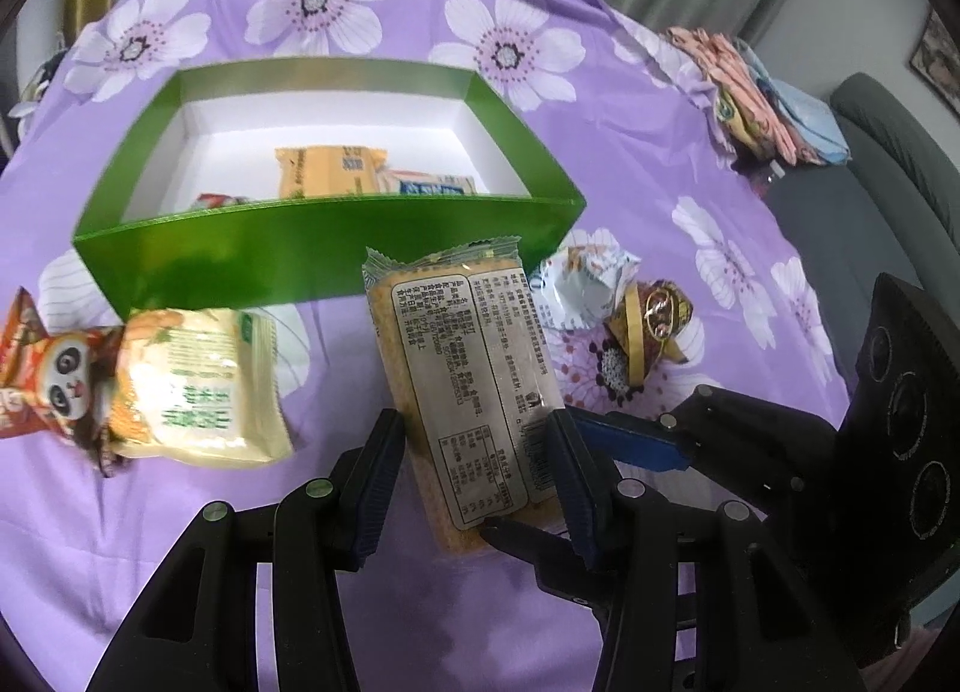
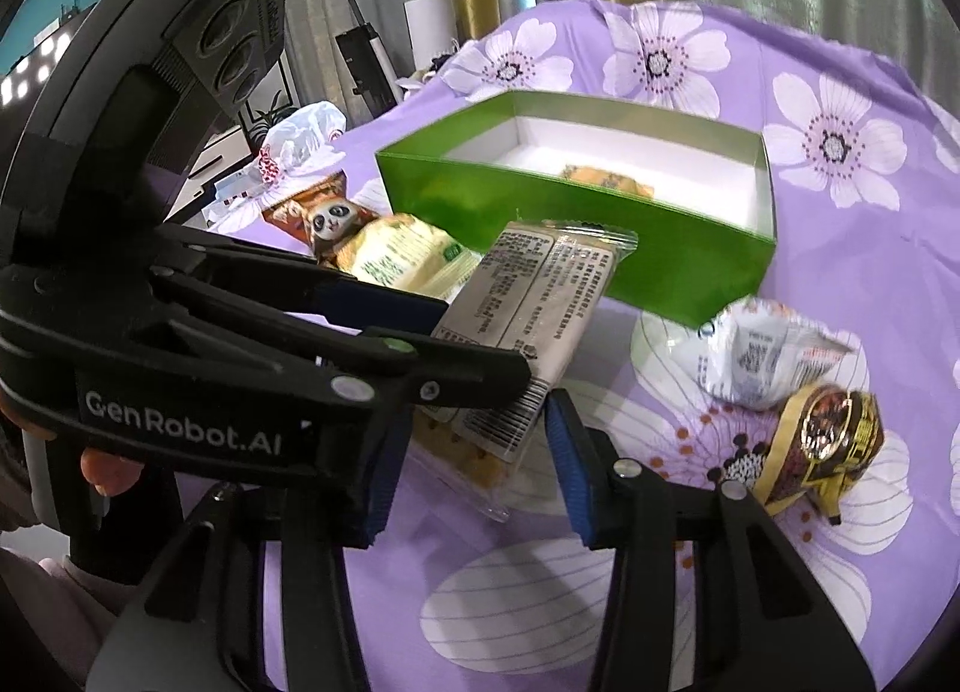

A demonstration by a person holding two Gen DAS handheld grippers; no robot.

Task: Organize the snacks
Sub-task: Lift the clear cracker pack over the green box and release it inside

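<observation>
A long cracker packet (image 1: 465, 386) with a printed label lies between the fingers of my left gripper (image 1: 474, 476), which is shut on its sides and holds it in front of the green box (image 1: 324, 248). The box holds a few snack packets (image 1: 327, 171). In the right wrist view the same cracker packet (image 2: 534, 308) sticks out of the left gripper (image 2: 444, 344). My right gripper (image 2: 474, 464) is open and empty just beneath it.
A yellow-green snack bag (image 1: 198, 386) and a panda wrapper (image 1: 54, 386) lie at left. A white wrapper (image 1: 579, 290) and a brown-gold wrapper (image 1: 651, 326) lie at right. Folded cloths (image 1: 762, 98) sit at the table's far right edge.
</observation>
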